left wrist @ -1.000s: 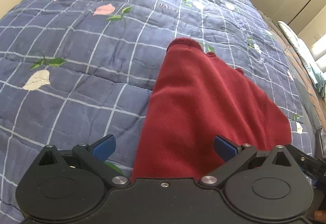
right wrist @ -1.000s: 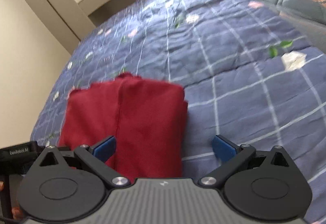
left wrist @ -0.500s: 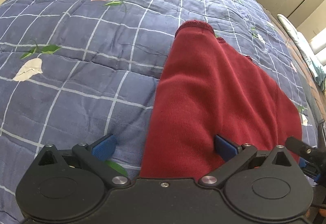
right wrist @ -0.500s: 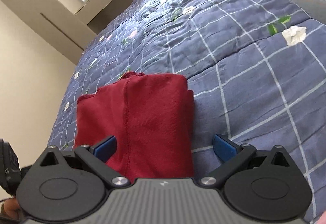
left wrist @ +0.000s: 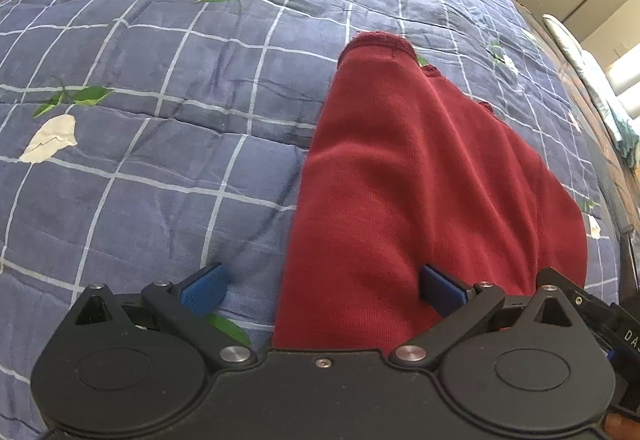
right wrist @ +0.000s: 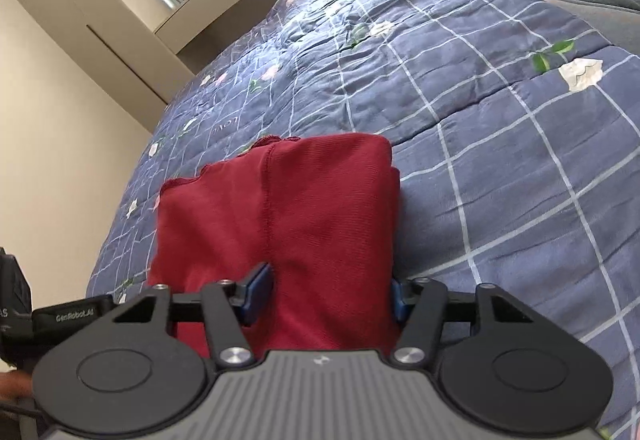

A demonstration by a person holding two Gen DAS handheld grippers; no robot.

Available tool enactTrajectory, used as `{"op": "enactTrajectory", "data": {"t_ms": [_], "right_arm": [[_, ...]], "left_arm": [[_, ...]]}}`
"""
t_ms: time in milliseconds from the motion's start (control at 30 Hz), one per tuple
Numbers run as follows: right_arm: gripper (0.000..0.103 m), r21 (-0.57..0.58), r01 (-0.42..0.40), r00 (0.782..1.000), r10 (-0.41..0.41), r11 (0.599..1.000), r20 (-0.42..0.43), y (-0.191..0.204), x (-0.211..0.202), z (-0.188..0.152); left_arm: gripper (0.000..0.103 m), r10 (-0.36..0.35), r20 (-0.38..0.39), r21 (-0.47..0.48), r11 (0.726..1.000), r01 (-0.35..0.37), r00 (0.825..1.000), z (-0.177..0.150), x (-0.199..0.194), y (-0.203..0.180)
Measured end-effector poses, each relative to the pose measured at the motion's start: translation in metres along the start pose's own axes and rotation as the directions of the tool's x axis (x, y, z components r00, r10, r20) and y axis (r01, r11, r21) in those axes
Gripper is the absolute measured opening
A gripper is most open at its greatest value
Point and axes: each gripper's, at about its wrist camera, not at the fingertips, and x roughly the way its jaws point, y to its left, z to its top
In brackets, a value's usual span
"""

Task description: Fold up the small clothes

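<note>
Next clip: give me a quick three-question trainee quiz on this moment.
1. True or false: the red garment lies on a plain white sheet.
2. Whose jaws stand wider apart: the left tool or the right tool?
3. What lies between the right tool's fingers? A) nothing B) the red garment C) a pillow

Key: 1. False, it lies on a blue checked quilt. 2. The left tool; the right tool's jaws have just been closing, with the garment between them. 3. B.
</note>
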Motion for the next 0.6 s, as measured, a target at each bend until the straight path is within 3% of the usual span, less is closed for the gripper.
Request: {"op": "enactTrajectory", "data": {"t_ms": [67, 200, 333, 467, 567, 600], "right_arm": [[0.063, 0.023, 0.005, 1.0, -0.005, 1.0, 0.006, 0.0, 0.002, 0.0], [0.078, 0.042, -0.005, 1.0, 0.004, 0.999, 0.024, 0.0, 0.01, -0.004], [0.08, -0.014, 0.049, 0.997, -0.048, 0.999, 0.062, 0.015, 0.012, -0.013], [0.066, 0.01, 0.073, 0.992, -0.074, 0.997, 0.097, 0.019, 0.006, -0.017], [0.051, 0.032, 0.079, 0.99, -0.082, 0.996, 0.112, 0.021, -0.001, -0.019], [0.046, 0.029, 0.083, 0.99, -0.086, 0.996, 0.115, 0.024, -0.003, -0.019]], "left_arm": [[0.102, -0.012, -0.002, 0.009, 1.0, 0.012, 1.0, 0.0, 0.0, 0.001], [0.101, -0.035, 0.0, 0.01, 0.999, 0.035, 0.999, 0.0, -0.002, 0.004], [0.099, -0.044, -0.01, 0.015, 0.999, 0.045, 0.999, 0.0, -0.002, 0.006], [0.094, -0.065, -0.008, 0.027, 0.998, 0.065, 0.998, -0.001, -0.003, 0.007], [0.08, -0.107, -0.01, 0.035, 0.994, 0.108, 0.994, -0.001, -0.006, 0.007], [0.07, -0.136, -0.014, 0.031, 0.99, 0.136, 0.991, -0.001, -0.007, 0.008]]}}
